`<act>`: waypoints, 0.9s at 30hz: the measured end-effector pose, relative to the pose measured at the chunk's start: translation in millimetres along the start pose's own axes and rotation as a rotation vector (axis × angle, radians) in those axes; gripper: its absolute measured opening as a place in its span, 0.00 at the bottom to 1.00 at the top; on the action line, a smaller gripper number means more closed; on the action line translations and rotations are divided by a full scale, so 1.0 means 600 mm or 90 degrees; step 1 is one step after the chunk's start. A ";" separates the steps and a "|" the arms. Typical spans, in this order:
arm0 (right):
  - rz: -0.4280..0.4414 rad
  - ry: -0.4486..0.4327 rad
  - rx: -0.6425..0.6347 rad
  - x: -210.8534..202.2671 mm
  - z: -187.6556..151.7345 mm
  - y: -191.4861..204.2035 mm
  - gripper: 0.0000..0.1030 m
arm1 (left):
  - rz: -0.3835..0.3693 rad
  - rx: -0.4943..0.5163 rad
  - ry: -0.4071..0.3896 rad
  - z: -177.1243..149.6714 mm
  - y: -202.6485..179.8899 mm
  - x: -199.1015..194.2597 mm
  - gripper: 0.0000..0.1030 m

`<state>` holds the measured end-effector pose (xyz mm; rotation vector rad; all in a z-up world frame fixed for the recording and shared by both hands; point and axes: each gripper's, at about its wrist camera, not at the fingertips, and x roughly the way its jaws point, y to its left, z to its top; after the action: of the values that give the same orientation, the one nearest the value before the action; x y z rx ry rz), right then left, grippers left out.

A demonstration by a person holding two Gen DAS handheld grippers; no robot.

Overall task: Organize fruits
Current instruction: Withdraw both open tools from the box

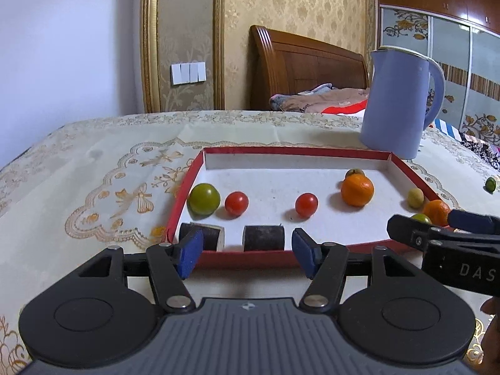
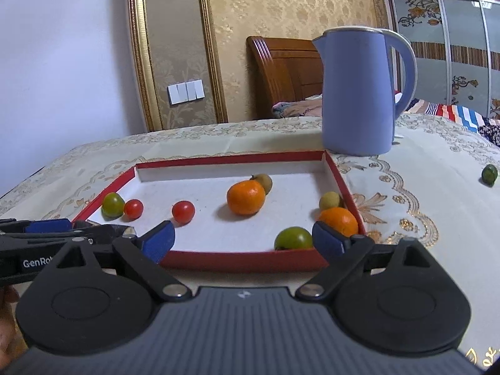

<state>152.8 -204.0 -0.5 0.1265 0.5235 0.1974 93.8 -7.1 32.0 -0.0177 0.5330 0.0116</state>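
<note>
A red-rimmed tray (image 1: 293,151) with a white floor lies on the patterned cloth. Across it sit a green fruit (image 1: 203,199), two red tomatoes (image 1: 236,203) (image 1: 306,204), an orange (image 1: 357,190) with a small brown fruit (image 1: 354,173) behind it, and at the right corner a yellowish fruit (image 2: 330,200), a second orange (image 2: 339,220) and another green fruit (image 2: 293,238). Two dark cylindrical pieces (image 1: 264,238) stand at the near wall. My left gripper (image 1: 247,251) is open just before the near rim, holding nothing. My right gripper (image 2: 243,243) is open wide beside it, also holding nothing.
A lavender kettle (image 2: 356,93) stands just behind the tray's far right corner. One small green fruit (image 2: 489,173) lies alone on the cloth far to the right. A bed with a wooden headboard (image 1: 300,62) is beyond the table. The two grippers hang close side by side.
</note>
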 end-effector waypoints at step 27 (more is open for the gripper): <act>0.002 0.064 -0.025 0.010 -0.022 0.012 0.98 | -0.001 0.020 0.036 -0.026 -0.003 -0.004 0.61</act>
<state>149.7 -194.6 -13.6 0.0797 0.6200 0.2173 84.2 -9.0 19.9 0.0121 0.5893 0.0018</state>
